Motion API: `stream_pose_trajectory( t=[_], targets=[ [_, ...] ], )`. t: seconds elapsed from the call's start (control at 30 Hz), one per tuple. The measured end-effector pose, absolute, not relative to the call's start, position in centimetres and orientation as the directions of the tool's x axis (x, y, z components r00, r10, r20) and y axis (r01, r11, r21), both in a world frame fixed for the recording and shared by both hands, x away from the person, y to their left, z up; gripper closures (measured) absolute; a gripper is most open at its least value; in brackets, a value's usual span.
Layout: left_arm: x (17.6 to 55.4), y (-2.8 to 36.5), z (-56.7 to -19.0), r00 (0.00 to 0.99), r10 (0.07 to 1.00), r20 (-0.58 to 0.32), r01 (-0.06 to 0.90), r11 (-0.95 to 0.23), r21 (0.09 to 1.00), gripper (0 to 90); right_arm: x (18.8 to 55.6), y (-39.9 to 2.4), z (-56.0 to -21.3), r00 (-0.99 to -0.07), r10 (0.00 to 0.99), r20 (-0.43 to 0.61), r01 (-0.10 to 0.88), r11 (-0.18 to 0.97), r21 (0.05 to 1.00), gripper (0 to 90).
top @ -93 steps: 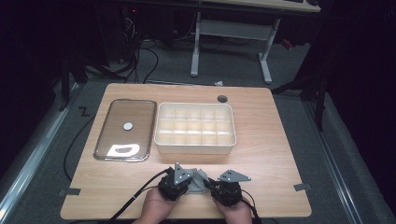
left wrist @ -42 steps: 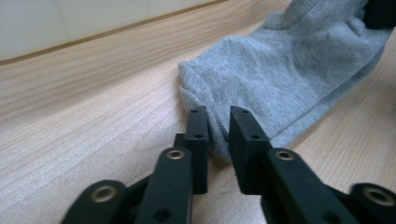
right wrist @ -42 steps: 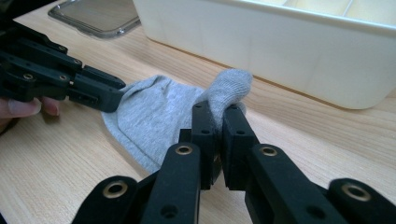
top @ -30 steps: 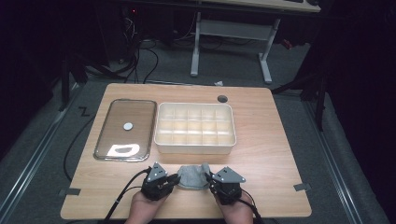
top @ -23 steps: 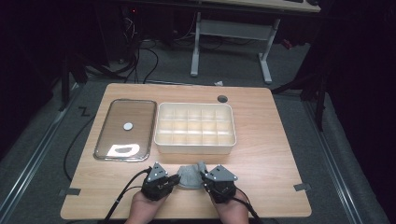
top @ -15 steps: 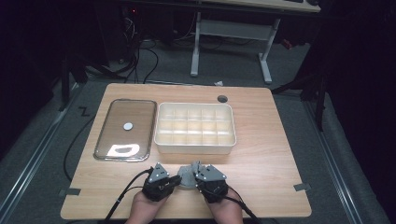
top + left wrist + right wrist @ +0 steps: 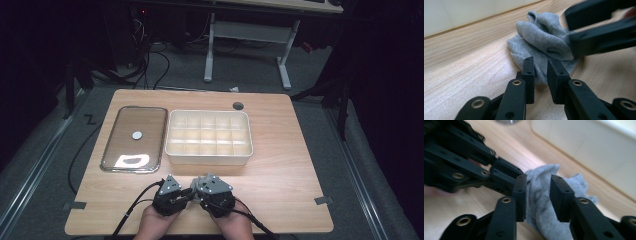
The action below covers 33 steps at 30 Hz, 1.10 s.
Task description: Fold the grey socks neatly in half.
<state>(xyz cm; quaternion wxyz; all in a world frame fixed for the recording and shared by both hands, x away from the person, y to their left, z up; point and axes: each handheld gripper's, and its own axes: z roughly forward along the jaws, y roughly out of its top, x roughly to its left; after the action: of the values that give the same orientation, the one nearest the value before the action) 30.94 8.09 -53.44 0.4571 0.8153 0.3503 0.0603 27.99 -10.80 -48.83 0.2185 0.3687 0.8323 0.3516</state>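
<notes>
Lying crumpled on the wooden tabletop near its front edge, the small grey knitted cloth sat between the two claws. The left claw stood narrowly parted at the cloth's edge, while the right claw straddled a fold, slightly parted. Behind them stood a cream compartmented plastic tray and, beside it, a shiny metal lid.

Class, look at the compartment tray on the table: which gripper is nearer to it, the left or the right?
Right, narrowly. The right gripper sits just in front of the tray, below its middle. The left gripper lies beside it, farther toward the lid side. Both meet at the grey cloth.
</notes>
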Motion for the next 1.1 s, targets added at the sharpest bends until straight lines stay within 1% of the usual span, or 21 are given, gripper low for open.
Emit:
stream_pose_trajectory(
  t=[0.13,0.27,0.37,0.4,0.43,0.5,0.53,0.57,0.73,0.97,1.1],
  targets=[
    [30.9,8.1,-53.4,0.747,0.626,-0.222,0.517,-0.338,0.786,76.1,27.4,-11.7,-48.1,-0.61,0.785,-0.106,0.463,0.462,0.757,63.1],
    [30.9,8.0,-53.4,0.748,0.626,-0.22,0.517,-0.341,0.785,75.9,27.8,-12.4,-49.4,-0.58,0.813,-0.045,0.517,0.411,0.751,60.8],
    [31.0,8.0,-53.5,0.747,0.626,-0.221,0.518,-0.341,0.785,75.9,28.5,-11.9,-50.6,-0.589,0.807,-0.047,0.541,0.437,0.718,59.0],
    [31.0,8.0,-53.5,0.748,0.626,-0.222,0.519,-0.341,0.784,75.9,28.7,-11.8,-50.8,-0.587,0.808,-0.056,0.543,0.444,0.713,61.4],
    [31.0,8.0,-53.5,0.749,0.623,-0.225,0.52,-0.342,0.783,75.9,28.9,-11.8,-51.0,-0.583,0.81,-0.058,0.549,0.446,0.707,66.8],
    [31.0,8.0,-53.5,0.748,0.622,-0.229,0.523,-0.341,0.781,75.6,29.2,-11.7,-51.3,-0.587,0.809,-0.042,0.561,0.443,0.7,82.9],
    [31.0,8.0,-53.5,0.748,0.622,-0.229,0.523,-0.341,0.781,75.6,29.2,-11.7,-51.3,-0.587,0.809,-0.042,0.561,0.443,0.7,82.9],
    [31.0,8.1,-53.5,0.749,0.62,-0.233,0.526,-0.342,0.779,75.6,29.2,-11.5,-51.4,-0.592,0.804,-0.054,0.55,0.452,0.702,88.4],
    [31.1,8.0,-53.5,0.749,0.618,-0.24,0.532,-0.344,0.774,78.1,28.9,-11.2,-50.9,-0.588,0.806,-0.07,0.52,0.442,0.731,88.7],
    [31.2,8.0,-53.5,0.749,0.616,-0.245,0.537,-0.347,0.769,78.9,29.6,-10.3,-50.9,-0.612,0.788,-0.064,0.513,0.458,0.726,88.9],
    [31.2,8.1,-53.6,0.749,0.615,-0.246,0.539,-0.349,0.767,79.5,29.2,-9.6,-49.9,-0.629,0.775,-0.062,0.467,0.44,0.767,88.9]
  ],
)
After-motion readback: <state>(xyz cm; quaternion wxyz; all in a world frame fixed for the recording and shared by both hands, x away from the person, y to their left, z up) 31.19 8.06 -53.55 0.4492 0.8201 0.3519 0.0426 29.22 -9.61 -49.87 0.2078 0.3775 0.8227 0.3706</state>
